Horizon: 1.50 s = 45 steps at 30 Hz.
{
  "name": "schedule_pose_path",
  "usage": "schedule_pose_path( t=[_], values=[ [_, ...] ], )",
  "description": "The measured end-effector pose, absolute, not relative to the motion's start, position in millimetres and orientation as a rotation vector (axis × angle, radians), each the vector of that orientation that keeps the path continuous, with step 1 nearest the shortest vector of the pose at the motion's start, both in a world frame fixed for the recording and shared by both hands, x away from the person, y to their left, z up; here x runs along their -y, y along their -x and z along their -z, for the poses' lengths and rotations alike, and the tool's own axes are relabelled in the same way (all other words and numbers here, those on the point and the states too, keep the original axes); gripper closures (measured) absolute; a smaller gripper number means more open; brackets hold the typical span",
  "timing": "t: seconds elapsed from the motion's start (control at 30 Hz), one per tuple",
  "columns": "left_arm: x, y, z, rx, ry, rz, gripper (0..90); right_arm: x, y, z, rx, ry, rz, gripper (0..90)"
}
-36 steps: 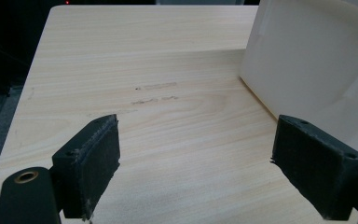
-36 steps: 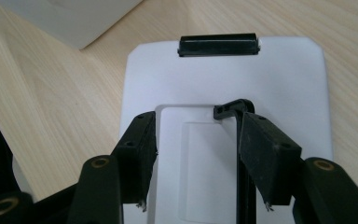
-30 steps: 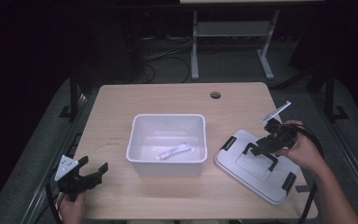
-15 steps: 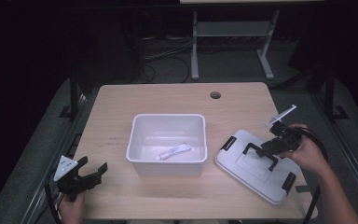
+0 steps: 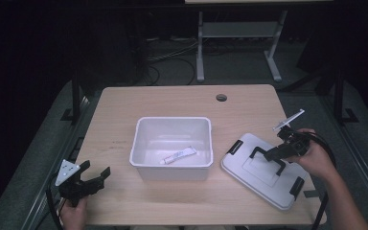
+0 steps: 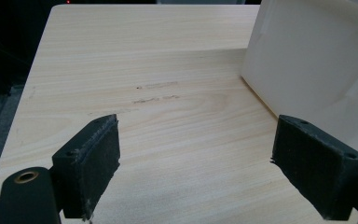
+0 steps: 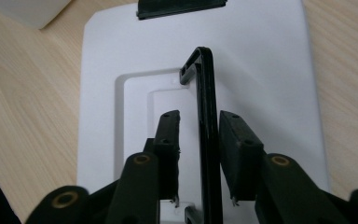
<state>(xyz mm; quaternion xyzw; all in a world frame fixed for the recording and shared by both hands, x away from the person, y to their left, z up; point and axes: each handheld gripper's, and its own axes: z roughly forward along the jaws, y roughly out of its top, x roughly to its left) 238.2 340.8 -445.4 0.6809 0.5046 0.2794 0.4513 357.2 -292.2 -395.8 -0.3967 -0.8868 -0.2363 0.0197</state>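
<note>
Pale wood-grain table (image 5: 124,110) fills the near ground, its top marked by a few faint scuffs and a round cable hole (image 5: 221,97) near the far edge. At the near left corner the left gripper (image 5: 95,178) rests with its jaws spread wide and nothing between them, just bare table. At the near right lies a white lid (image 5: 263,178) with black latches, flat on the table; its black handle (image 7: 207,135) stands up. The right gripper (image 5: 271,155) has its jaws astride that handle and has just been closing them: the right pad sits against the bar, while a sliver of gap shows at the left pad. Mid-table, just left of the lid, stands a white bin (image 5: 172,167) holding a small tube (image 5: 178,155); its printing is too small to read. Beyond the table the room is dark, with cables on the floor (image 5: 163,52) and a grey metal stand (image 5: 237,43).
</note>
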Motion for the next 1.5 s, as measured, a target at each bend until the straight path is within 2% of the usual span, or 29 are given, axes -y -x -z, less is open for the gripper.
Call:
schedule_pose_path(
  t=[0.33, 0.4, 0.57, 1.5],
  values=[
    [-340.5, -238.3, 445.5, -1.247, -1.685, -0.689, 14.0, 292.2, -355.8, 398.6, 2.754, 1.223, 0.722, 76.6],
    [-340.5, -238.1, 445.5, -1.248, -1.681, -0.692, 14.0, 292.4, -355.2, 399.5, 2.749, 1.22, 0.728, 81.4],
    [-340.9, -238.1, 445.3, -1.246, -1.681, -0.691, 14.0, 291.4, -354.3, 399.6, 2.747, 1.206, 0.728, 83.0],
    [-341.7, -237.5, 444.8, -1.249, -1.676, -0.699, 14.0, 287.3, -345.6, 384.3, 2.795, 1.167, 0.73, 84.4]
  ],
)
